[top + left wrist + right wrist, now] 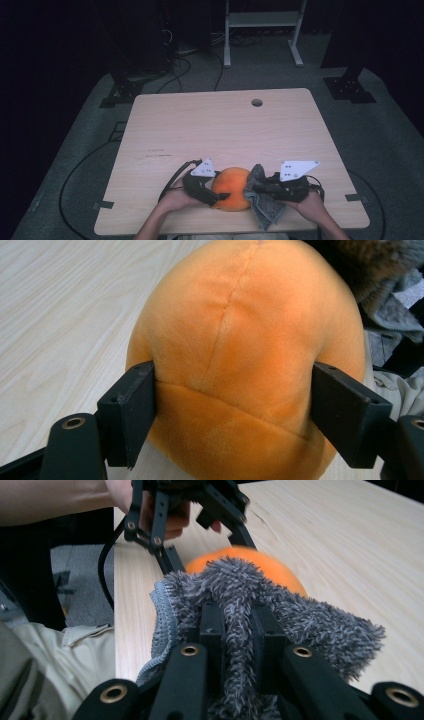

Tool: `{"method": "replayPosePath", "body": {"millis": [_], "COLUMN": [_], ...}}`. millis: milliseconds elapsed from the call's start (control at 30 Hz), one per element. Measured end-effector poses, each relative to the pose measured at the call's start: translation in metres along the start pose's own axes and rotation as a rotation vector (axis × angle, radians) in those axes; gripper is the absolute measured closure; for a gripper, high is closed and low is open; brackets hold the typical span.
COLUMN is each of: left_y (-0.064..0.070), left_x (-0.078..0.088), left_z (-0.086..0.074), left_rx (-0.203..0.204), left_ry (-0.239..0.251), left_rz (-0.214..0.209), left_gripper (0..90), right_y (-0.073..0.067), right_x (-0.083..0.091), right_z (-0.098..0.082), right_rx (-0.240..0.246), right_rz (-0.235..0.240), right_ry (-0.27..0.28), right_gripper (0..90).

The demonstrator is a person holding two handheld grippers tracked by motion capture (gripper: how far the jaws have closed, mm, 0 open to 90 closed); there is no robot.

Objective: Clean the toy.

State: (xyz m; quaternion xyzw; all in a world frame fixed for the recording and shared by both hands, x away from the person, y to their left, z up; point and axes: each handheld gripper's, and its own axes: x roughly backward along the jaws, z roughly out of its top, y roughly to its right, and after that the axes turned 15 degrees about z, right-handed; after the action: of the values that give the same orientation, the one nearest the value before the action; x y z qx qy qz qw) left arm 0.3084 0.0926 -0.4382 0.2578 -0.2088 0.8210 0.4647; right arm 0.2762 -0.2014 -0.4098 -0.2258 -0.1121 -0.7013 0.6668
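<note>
Plush orange ball and grey cloth being handled at the bench's near edge

The left gripper (232, 405) fingers are pinching the orange plush ball (245, 355) between them, its seam running away from them; the right gripper (240, 630) fingers are clamping the shaggy grey cloth (260, 600) against the ball's far side on the bench (220, 125).

The plush ball (231, 189) sits at the table's (220, 125) near edge, with the cloth (264, 202) touching its right side.
</note>
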Motion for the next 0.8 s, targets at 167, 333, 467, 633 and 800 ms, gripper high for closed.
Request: {"method": "replayPosePath", "body": {"millis": [167,333,467,633,800], "left_y": [-0.003,-0.002,-0.001,0.003,0.001], "left_x": [0.003,0.002,0.004,0.003,0.007], "left_z": [-0.007,-0.008,-0.008,-0.002,0.004], "left_rx": [0.024,0.032,0.029,0.017,0.008], "left_ry": [-0.003,0.004,0.007,0.011,0.01], "left_rz": [-0.009,-0.014,-0.017,-0.025,-0.032], "left_gripper": [23.4,23.3,21.7,17.8,10.3], "right_y": [0.006,0.011,0.013,0.008,0.014], "right_x": [-0.006,0.006,0.014,0.017,0.003], "right_z": [-0.004,-0.029,-0.04,-0.019,-0.005], "right_rx": [-0.014,-0.071,-0.113,-0.06,-0.048], "right_rz": [0.015,-0.029,-0.039,-0.013,0.003], "right_ry": [0.005,-0.029,-0.053,0.044,0.016], "right_gripper": [78.5,78.4,78.3,77.8,77.6]}}
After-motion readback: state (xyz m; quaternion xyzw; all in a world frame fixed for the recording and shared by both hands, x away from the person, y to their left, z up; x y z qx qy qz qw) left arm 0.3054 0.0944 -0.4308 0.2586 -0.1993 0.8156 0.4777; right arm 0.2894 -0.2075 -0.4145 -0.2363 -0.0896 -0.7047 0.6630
